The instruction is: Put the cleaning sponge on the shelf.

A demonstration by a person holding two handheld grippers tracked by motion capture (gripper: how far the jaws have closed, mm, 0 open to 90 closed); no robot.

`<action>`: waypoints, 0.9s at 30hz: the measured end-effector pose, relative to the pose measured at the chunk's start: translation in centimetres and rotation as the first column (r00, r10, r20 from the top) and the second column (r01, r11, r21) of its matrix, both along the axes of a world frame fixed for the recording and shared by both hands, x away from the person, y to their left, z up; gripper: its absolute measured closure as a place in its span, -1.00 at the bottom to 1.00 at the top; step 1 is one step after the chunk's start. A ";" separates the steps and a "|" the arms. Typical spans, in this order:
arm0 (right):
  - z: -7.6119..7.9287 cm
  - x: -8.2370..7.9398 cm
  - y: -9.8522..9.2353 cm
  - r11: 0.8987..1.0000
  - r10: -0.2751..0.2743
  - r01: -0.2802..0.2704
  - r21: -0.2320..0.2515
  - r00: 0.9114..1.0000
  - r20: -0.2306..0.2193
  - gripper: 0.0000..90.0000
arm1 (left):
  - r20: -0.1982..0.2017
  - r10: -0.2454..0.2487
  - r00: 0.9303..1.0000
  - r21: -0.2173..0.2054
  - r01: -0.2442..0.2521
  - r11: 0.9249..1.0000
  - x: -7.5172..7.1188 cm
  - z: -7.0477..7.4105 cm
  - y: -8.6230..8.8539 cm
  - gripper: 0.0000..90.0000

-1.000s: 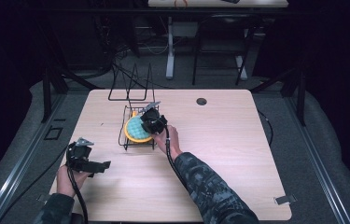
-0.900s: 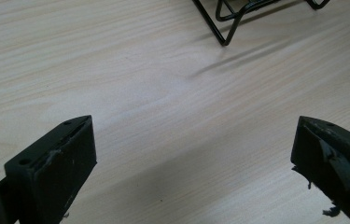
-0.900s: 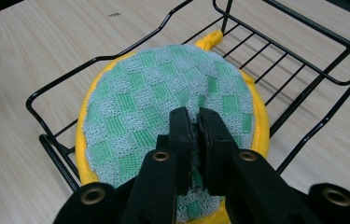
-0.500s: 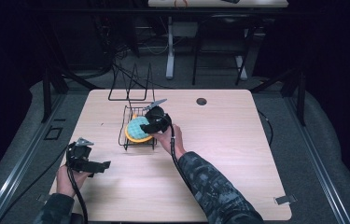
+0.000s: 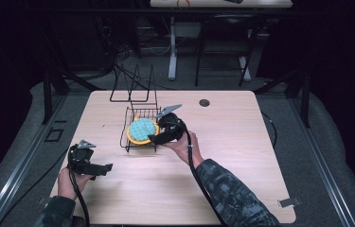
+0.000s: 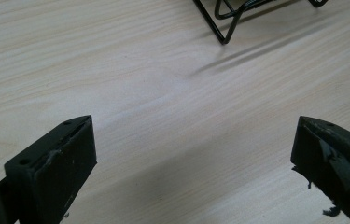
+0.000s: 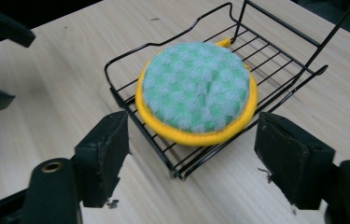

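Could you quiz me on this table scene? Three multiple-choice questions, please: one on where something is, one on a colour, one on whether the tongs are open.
1. Where is the round pad?
A. in the wire rack
B. on the bare table
C. in the left tongs

2. What colour is the pad's rim?
A. red
B. yellow
C. white

3. How do the right tongs stand?
A. shut on the pad
B. shut on nothing
C. open, near the rack

Answers: 1 A, the pad lies on the rack's wires. 2 B, a yellow edge rings the green top. 3 C, both jaws stand wide apart, holding nothing.
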State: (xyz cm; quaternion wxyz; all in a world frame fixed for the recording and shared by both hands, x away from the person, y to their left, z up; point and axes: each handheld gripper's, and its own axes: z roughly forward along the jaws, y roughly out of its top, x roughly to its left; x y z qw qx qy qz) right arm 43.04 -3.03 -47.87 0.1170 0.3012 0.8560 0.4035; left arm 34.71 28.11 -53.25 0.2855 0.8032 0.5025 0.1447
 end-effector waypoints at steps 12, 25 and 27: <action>0.7 -1.8 -3.9 1.000 -0.006 0.006 -0.024 1.000 -0.014 -0.76 | -0.002 0.002 1.000 0.007 -0.002 1.000 0.0 -0.1 -0.2 -0.99; 1.5 -3.1 -8.6 0.997 -0.052 0.049 -0.063 0.998 -0.042 -1.00 | -0.003 0.001 1.000 0.008 0.000 1.000 -0.1 0.0 -0.2 -0.99; 1.6 -3.5 -9.6 0.996 -0.060 0.057 -0.066 0.998 -0.036 -1.00 | -0.003 0.001 1.000 0.009 -0.001 1.000 -0.1 0.0 -0.2 -0.99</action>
